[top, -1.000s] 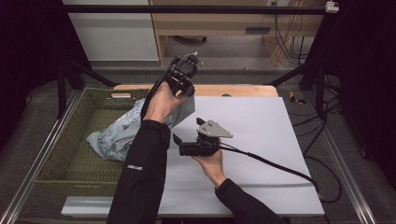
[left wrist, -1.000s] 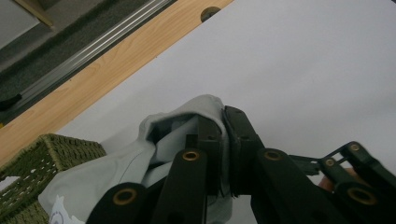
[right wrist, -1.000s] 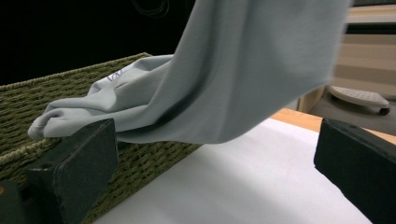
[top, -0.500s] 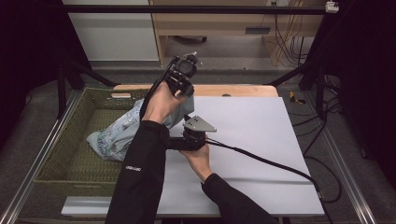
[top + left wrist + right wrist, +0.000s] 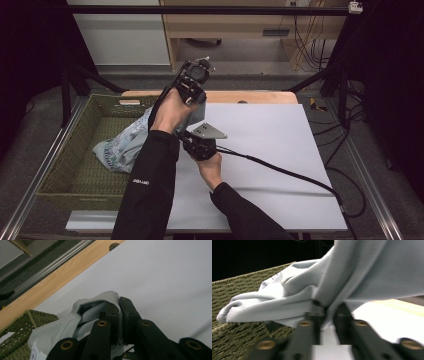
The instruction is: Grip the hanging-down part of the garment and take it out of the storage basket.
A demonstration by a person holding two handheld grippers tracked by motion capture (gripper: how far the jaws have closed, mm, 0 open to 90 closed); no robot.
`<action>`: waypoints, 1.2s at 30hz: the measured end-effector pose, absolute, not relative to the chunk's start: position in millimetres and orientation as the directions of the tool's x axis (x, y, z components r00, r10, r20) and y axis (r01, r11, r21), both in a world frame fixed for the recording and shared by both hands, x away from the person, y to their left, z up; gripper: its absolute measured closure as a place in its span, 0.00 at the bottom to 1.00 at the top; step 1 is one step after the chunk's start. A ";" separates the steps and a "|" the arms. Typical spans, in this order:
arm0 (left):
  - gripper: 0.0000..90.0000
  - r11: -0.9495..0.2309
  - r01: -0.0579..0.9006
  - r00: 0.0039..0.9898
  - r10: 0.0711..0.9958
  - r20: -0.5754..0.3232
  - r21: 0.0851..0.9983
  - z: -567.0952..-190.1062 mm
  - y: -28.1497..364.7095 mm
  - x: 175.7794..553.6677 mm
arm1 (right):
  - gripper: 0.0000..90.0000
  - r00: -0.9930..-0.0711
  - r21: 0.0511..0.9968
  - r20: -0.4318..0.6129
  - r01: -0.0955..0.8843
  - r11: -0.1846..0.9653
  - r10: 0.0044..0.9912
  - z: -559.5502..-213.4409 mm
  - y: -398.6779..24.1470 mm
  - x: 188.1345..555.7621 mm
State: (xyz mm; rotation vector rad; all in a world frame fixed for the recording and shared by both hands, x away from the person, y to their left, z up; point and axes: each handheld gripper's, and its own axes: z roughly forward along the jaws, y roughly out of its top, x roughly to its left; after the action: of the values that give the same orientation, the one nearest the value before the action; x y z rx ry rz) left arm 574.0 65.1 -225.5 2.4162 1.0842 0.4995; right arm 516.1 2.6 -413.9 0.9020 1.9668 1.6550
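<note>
A light grey-blue garment (image 5: 120, 147) hangs half out of the green woven basket (image 5: 65, 145) onto the white table (image 5: 280, 135). My left gripper (image 5: 195, 107) is raised over the basket's near corner, shut on a fold of the garment (image 5: 85, 315), and its jaws (image 5: 120, 302) pinch the cloth. My right gripper (image 5: 184, 137) sits low beside the left forearm, pointing at the basket. Its jaws have just been closing and now pinch a lower edge of the garment (image 5: 287, 300) between them (image 5: 328, 307).
The basket (image 5: 242, 340) stands on the table's left side, with a wooden strip (image 5: 57, 282) along the far edge. A black cable (image 5: 290, 175) trails from the right gripper across the white table (image 5: 162, 277) to the right. Dark frame posts flank the table.
The right gripper moved left and away from the person, up to the garment under the left forearm. The left gripper held still with the cloth.
</note>
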 end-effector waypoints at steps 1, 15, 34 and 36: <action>0.94 -0.595 0.605 0.628 0.765 0.143 0.529 -225.4 65.7 574.1 | 0.98 -0.705 0.970 0.106 0.227 0.081 0.701 -412.8 2.2 515.6; 0.94 -0.593 0.602 0.622 0.768 0.151 0.535 -224.5 64.3 573.8 | 0.99 -0.728 0.984 0.075 0.165 0.067 0.681 -400.2 -22.2 504.2; 0.94 -0.599 0.600 0.625 0.765 0.157 0.531 -220.7 59.6 571.7 | 0.99 -0.729 0.998 0.013 0.055 0.039 0.684 -371.2 -92.9 474.6; 0.94 -0.595 0.597 0.623 0.767 0.156 0.539 -220.5 59.2 571.5 | 0.99 -0.725 0.998 0.011 0.046 0.033 0.689 -367.1 -100.7 471.9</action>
State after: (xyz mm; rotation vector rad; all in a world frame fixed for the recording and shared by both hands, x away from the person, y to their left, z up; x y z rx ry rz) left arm 571.5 59.2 -220.5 2.4084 1.0781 0.5233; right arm 471.9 -100.7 -367.1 0.7419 1.8319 1.7409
